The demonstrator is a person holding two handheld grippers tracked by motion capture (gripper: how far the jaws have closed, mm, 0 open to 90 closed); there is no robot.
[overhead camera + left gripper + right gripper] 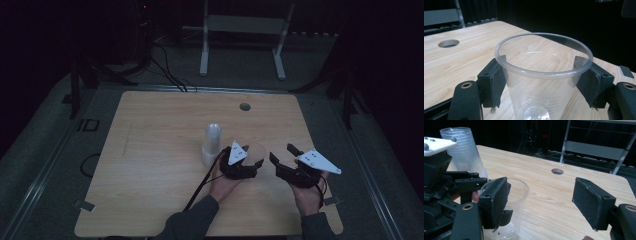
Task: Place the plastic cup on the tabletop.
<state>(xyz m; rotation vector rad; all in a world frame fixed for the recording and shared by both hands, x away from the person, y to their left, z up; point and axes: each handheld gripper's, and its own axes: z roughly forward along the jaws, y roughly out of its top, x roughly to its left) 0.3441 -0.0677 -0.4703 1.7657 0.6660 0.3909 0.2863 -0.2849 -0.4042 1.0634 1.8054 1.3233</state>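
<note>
A clear plastic cup stands upright on the wooden table, right of centre. My left gripper is shut on it. In the left gripper view both black pads touch the cup's wall just under the rim. The cup is empty. Just to its left stands a stack of clear cups, turned upside down. My right gripper hovers to the right of the held cup, open, with nothing between its jaws.
A round hole sits in the table near its far edge. A white metal frame stands on the floor behind the table. Cables run across the floor at the back left. The stack is close beside the left gripper.
</note>
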